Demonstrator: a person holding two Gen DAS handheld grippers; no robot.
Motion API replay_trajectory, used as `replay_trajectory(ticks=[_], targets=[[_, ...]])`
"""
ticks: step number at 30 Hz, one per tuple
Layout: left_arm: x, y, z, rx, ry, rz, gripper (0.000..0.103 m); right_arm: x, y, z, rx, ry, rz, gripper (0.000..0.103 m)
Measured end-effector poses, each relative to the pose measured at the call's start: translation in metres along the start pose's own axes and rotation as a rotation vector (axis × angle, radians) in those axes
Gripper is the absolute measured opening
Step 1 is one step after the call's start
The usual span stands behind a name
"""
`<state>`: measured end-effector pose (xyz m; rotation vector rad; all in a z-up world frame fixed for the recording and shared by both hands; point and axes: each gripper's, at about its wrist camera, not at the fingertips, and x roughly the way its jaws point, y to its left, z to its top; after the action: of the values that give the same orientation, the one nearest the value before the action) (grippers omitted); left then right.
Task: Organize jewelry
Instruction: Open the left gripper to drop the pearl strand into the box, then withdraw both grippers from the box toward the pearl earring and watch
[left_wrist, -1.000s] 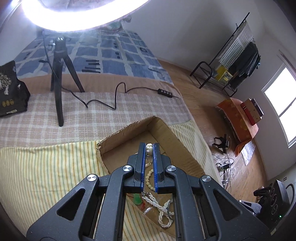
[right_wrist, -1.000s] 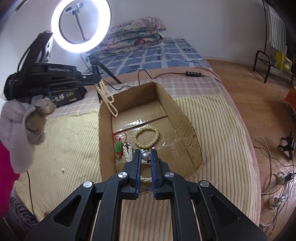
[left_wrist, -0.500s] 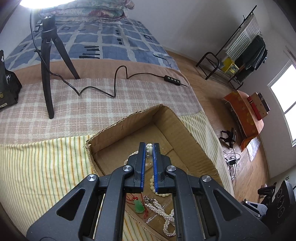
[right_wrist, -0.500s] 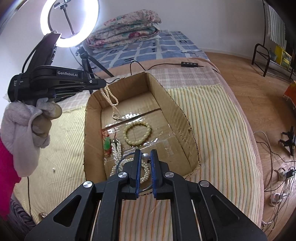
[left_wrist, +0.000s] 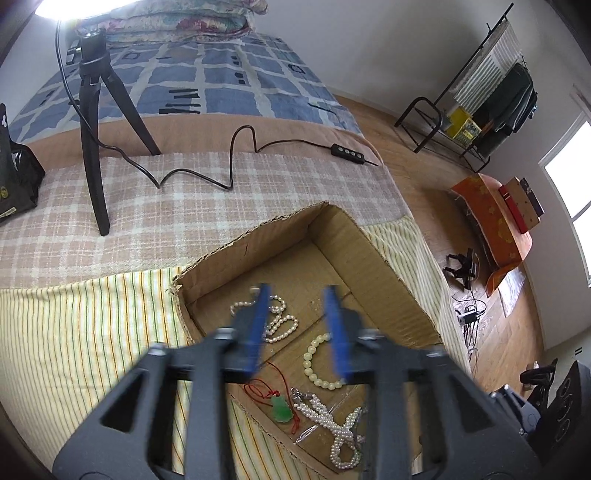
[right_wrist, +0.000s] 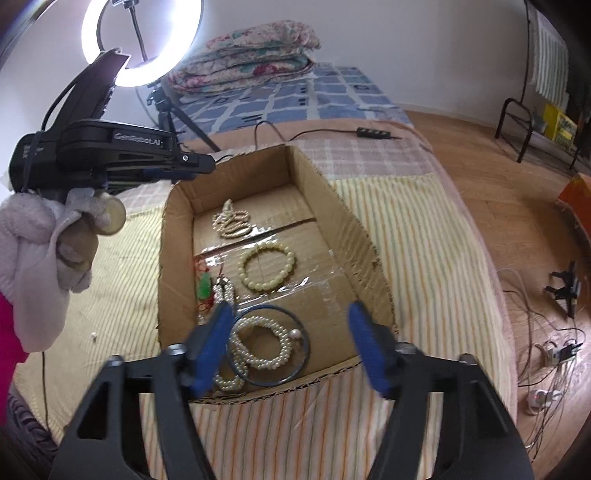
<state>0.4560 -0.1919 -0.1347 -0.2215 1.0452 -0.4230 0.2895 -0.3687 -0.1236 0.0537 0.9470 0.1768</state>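
An open cardboard box (left_wrist: 354, 240) (right_wrist: 325, 192) lies on the striped bed cover. My left gripper (left_wrist: 296, 291) (right_wrist: 205, 164) hangs over its far end; its jaws are opening with nothing between them. Just below it lies a coiled pearl necklace (left_wrist: 275, 321) (right_wrist: 232, 223). My right gripper (right_wrist: 290, 310) is over the near end, jaws opening, pads clear of the pearl bracelet (right_wrist: 258, 354) and the blue ring (right_wrist: 301, 363) beneath. In the middle of the box are a cream bead bracelet (right_wrist: 266, 266) (left_wrist: 317, 363), a green pendant (right_wrist: 204, 288) (left_wrist: 281, 408) on a red cord, and a white pearl strand (left_wrist: 340, 424).
A ring light (right_wrist: 142, 44) on a black tripod (left_wrist: 94, 110) stands behind the box, its cable and controller (left_wrist: 349, 152) trailing across the checked blanket. A gloved hand (right_wrist: 55, 236) holds the left gripper. A black bag (left_wrist: 14, 184) sits far left. The bed edge drops to wooden floor on the right.
Both grippers have gone from shut to open. The left one sank and let the pearl necklace fall into the box's far end. The right one released the pearl bracelet and blue ring.
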Motion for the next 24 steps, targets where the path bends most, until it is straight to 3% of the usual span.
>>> replay_trajectory(ticks=[5,7,9,24], targets=[[-0.004,-0.002,-0.003,0.019,0.004,0.010,0.042,-0.003,0.002,0.002,-0.003,-0.001,-0.023,0.067],[-0.008,-0.003,-0.005,0.030,-0.001,0.015,0.051,-0.004,0.004,0.001,-0.007,0.003,-0.034,0.067],[-0.013,-0.005,-0.006,0.041,-0.010,0.019,0.053,-0.005,0.007,0.002,-0.015,0.005,-0.048,0.067],[-0.068,0.004,-0.022,0.051,-0.043,0.034,0.055,-0.041,0.023,-0.003,-0.023,-0.049,-0.076,0.067]])
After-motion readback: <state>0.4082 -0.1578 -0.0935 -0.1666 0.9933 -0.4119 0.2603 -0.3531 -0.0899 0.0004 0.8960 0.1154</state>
